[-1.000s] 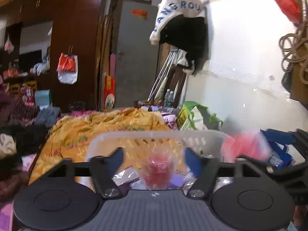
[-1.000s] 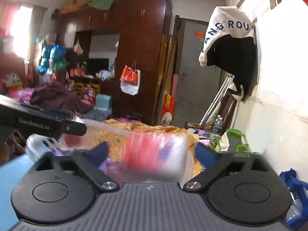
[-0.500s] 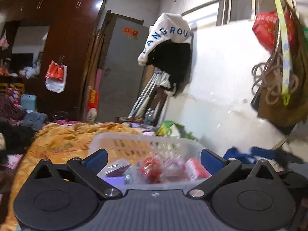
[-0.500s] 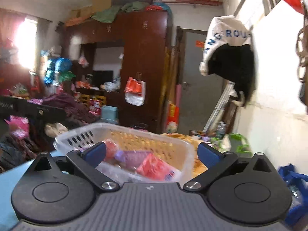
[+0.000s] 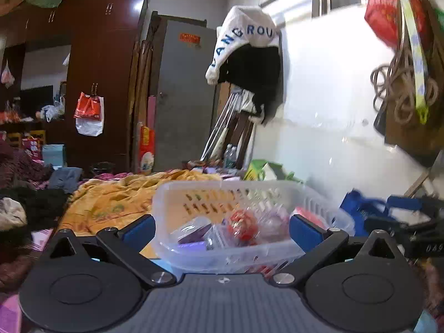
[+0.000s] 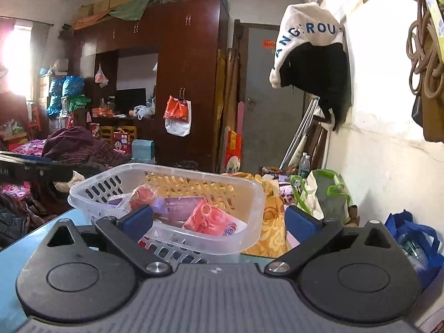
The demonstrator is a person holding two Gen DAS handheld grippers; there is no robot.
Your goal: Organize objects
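A clear plastic basket [image 5: 172,202] [image 6: 249,191] stands on a blue table just beyond both grippers. It holds a red wrapped packet [image 5: 242,223] [image 6: 143,195], a purple packet [image 5: 193,231] [image 6: 180,204] and a pink-red tissue pack [image 6: 211,220]. My left gripper [image 5: 220,229] is open and empty, its fingers wide apart before the basket's near wall. My right gripper [image 6: 219,219] is open and empty, back from the basket's right part. The right gripper shows at the right edge of the left wrist view [image 5: 408,230].
The blue table edge [image 6: 16,241] lies at the lower left. Beyond it is a bed with a yellow blanket [image 5: 111,197] and piles of clothes [image 6: 77,147]. A white wall [image 5: 333,111] with hanging bags stands to the right. A blue bag [image 6: 416,238] sits low right.
Both grippers opened and let their packets go into the basket, then drew back from it. The red packet and the pink tissue pack now lie in the basket.
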